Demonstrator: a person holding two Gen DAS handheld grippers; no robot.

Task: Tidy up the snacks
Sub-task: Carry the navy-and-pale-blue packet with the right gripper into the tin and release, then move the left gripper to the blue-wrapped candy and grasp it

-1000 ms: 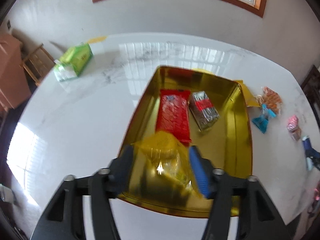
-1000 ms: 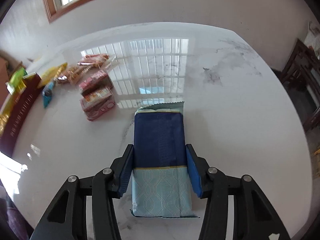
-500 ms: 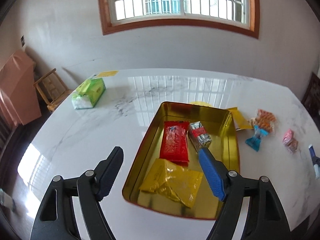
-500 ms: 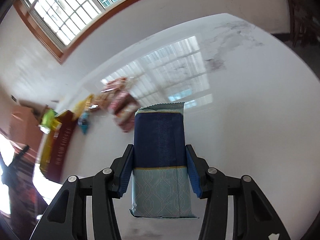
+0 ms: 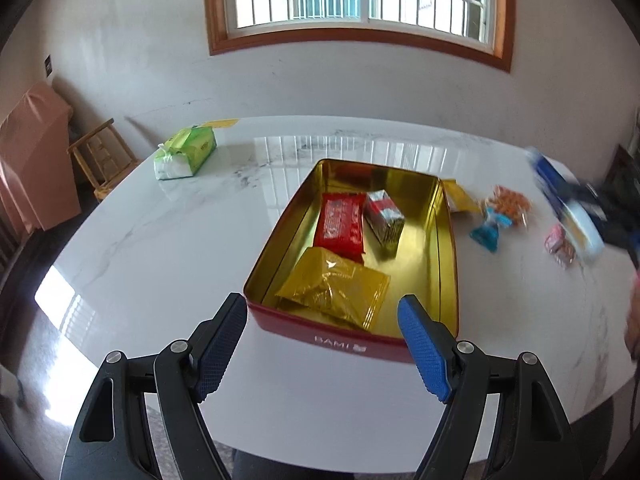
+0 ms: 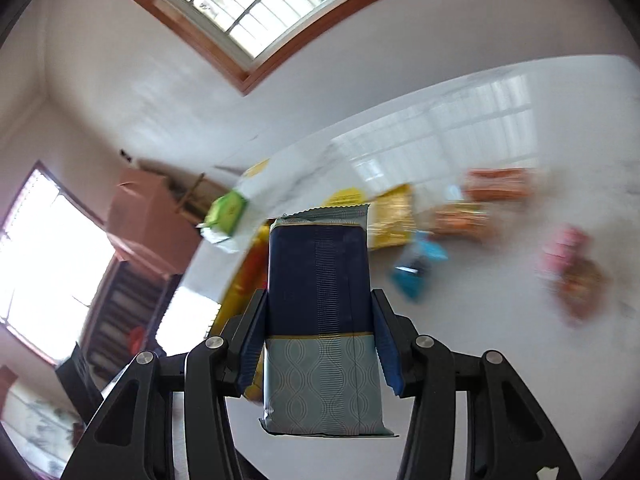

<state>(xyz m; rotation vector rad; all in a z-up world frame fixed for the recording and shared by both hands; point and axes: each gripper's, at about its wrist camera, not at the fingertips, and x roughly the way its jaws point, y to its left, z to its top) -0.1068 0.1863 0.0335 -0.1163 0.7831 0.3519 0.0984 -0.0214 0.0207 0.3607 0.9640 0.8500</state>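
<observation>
Left wrist view: red rectangular tin with gold interior (image 5: pixel 448 248) sits mid-counter and holds three snacks: crinkly yellow foil packet (image 5: pixel 334 286) at the near end, flat red wrapper (image 5: pixel 342 224) beyond it, small silver-and-red block (image 5: pixel 385 216) to that one's right. Right half of the tin floor looks free.

Left on the white marble counter (image 5: pixel 168 248), right of the tin: yellow packet (image 5: pixel 460 198) touching the tin's far right corner, orange bag (image 5: pixel 510 202), blue candy-style wrapper (image 5: pixel 489 230), pink packets (image 5: pixel 560 242). Roughly under half done, by my count.

Left gripper (image 5: pixel 322 342) is empty, fingers spread wide, hanging just short of the tin's near wall, pointed along its length.

Right wrist view: right gripper (image 6: pixel 320 334) is clamped on the dark navy and pale teal patterned pack (image 6: pixel 320 320), pads on both long sides, crimped end forward. It is up off the counter, tilted, aimed toward the tin's gold rim at left. Background is motion-blurred. Green tissue pack (image 5: pixel 186 152) sits far left, not a snack.
</observation>
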